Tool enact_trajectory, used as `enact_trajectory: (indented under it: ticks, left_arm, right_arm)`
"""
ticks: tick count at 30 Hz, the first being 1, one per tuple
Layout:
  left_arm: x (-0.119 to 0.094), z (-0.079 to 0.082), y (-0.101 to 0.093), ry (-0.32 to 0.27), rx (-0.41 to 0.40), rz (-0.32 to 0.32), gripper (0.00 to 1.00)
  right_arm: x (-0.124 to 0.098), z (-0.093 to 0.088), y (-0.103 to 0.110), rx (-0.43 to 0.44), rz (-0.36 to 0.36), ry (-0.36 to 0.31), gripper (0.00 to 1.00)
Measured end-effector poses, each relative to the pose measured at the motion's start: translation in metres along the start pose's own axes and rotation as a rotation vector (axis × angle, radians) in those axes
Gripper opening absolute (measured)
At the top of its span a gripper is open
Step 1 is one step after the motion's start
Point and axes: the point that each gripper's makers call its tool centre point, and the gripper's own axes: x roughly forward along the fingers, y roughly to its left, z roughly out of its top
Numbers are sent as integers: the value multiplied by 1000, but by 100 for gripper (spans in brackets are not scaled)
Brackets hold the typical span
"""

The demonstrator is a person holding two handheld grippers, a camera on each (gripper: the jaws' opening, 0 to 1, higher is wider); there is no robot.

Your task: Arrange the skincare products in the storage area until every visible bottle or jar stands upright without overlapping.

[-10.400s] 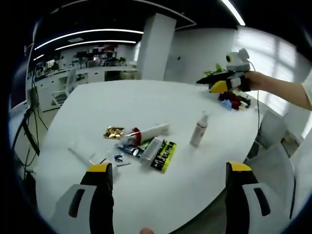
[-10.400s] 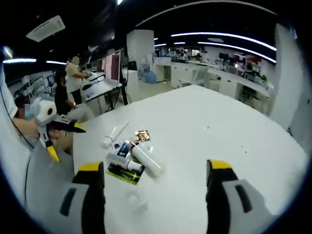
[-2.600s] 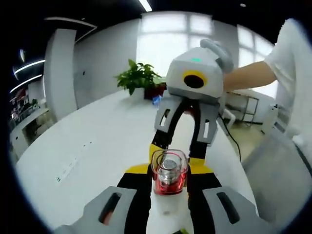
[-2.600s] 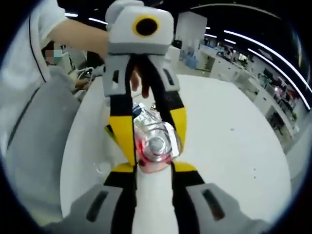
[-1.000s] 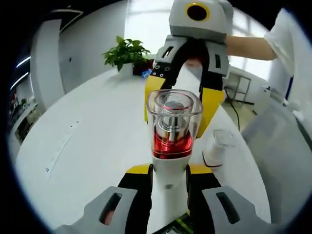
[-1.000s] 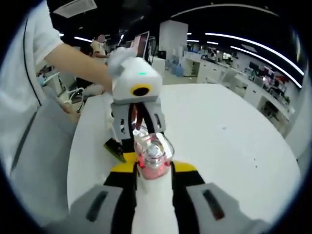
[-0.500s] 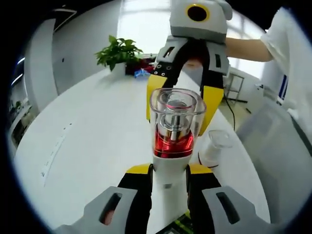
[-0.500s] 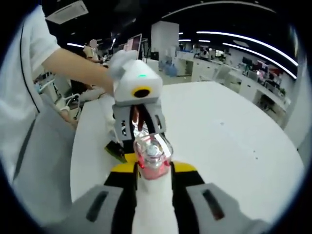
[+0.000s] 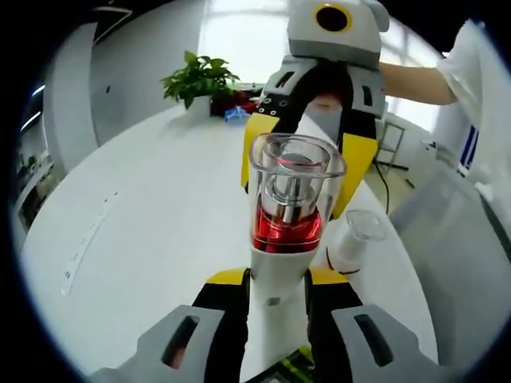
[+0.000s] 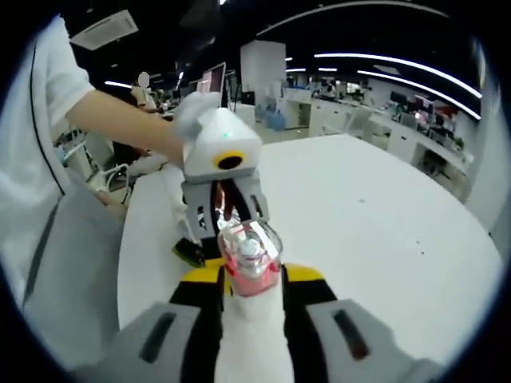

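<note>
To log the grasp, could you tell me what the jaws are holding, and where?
A white pump bottle with a clear cap: the left gripper and the right gripper each clamp its white body, just below the red collar.

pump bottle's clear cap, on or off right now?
On. The clear cap covers the pump head above the red band of the white pump bottle, held between the left gripper jaws.
</note>
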Motion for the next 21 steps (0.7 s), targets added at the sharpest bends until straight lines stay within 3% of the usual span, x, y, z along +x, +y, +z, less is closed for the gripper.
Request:
enact_trajectory:
  ticks: [3, 13, 21]
  left_arm:
    - [-2, -4, 1, 15, -4, 15, 23]
    - [-21, -10, 1, 3, -61, 96, 30]
    - [-39, -14, -12, -26, -124, 149, 39]
  right_arm:
    - [-2, -3, -5, 13, -39, 9, 39]
    - [-20, -8, -1, 113, -103, -43, 49]
    - [-32, -15, 14, 192, -157, -91, 57]
